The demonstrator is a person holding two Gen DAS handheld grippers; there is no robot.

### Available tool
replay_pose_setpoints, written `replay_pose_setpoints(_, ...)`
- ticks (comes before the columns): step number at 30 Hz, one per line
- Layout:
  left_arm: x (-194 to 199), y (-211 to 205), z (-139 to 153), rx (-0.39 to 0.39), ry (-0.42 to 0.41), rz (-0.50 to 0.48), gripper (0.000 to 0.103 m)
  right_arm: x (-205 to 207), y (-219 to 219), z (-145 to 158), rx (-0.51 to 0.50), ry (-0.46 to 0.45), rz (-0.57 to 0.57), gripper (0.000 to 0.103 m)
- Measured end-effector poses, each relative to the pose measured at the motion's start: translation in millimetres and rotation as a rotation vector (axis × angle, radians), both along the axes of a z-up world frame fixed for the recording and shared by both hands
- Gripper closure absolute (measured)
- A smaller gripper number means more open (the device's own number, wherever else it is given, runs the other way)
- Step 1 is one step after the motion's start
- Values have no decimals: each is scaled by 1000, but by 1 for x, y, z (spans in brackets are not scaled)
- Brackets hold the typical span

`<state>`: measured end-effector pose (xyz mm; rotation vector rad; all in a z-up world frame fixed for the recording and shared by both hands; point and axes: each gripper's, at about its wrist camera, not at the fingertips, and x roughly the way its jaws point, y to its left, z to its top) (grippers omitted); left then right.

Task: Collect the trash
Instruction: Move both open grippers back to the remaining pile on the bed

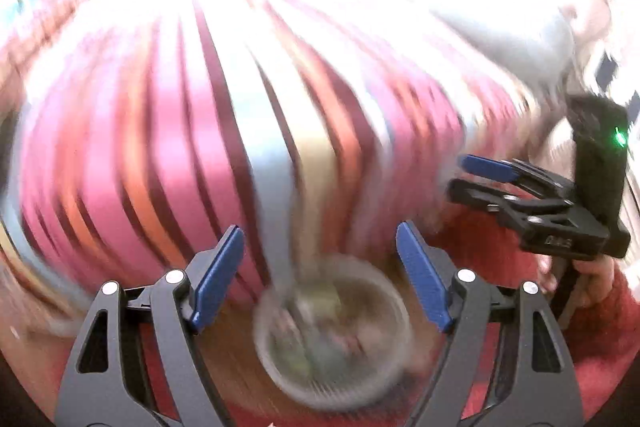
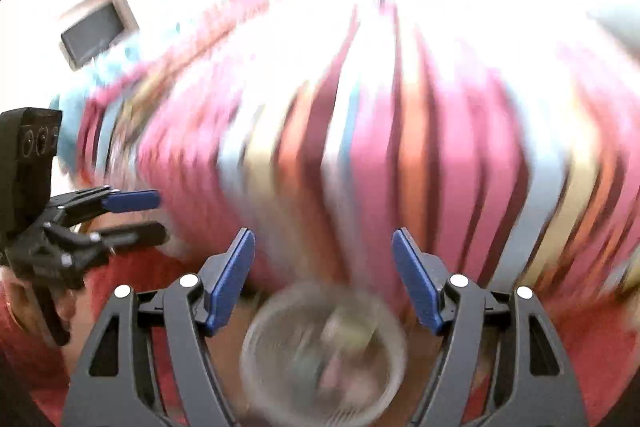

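In the left wrist view, the left gripper has its two blue fingers standing apart, and nothing is between them. Below the gap, near the bottom of the picture, there is a round clear container with some mixed scraps inside; they are too blurred to name. It stands on a brown surface, apart from both fingers. Behind it lies a striped cloth in pink, orange and pale blue, strongly smeared. At the right side the right gripper is seen from the side, with its fingers parted and empty. A hand with a red sleeve holds its handle.

In the right wrist view, the right gripper also has its blue fingers spread, with nothing held. The same round container sits low in the middle, just under the gap, touching no finger. The striped cloth fills the area behind. At the left edge the left gripper appears with its fingers apart and empty. Far back on the left, a dark screen is against a bright wall.
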<state>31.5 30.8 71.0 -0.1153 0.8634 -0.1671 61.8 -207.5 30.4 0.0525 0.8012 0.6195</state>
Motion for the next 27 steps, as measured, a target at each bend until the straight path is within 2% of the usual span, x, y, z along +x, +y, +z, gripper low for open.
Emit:
replay_pose_setpoints(2,40,16,21,42,-55,106,16,38,0,25,-6,-129,-61,35)
replay_pose_setpoints(3,68,26,30,38,-85,162,16,60,3,32,-14,-177,-94,31)
replay_pose_setpoints(5,120,44,37,-8,-111,230,16,95,11,38,-23,-222,-124,29)
replay_pose_setpoints(10,235,67,30,-85,-115,326,16,183,43,37,-88,-259,-129,29)
replay_pose_setpoints(14,321,84,21,-118,-61,395,16,249,71,38,-141,-259,-161,29)
replay_pose_setpoints(18,377,88,19,-136,-11,397,16,292,89,31,-176,-223,-160,29)
replay_pose_setpoints(21,407,85,11,-109,30,399,16,309,106,23,-210,-204,-138,30)
replay_pose_setpoints(25,430,87,-6,-108,89,405,16,323,116,19,-213,-199,-120,30)
replay_pose_setpoints(27,438,90,-15,-140,109,404,16,329,119,17,-200,-188,-108,30)
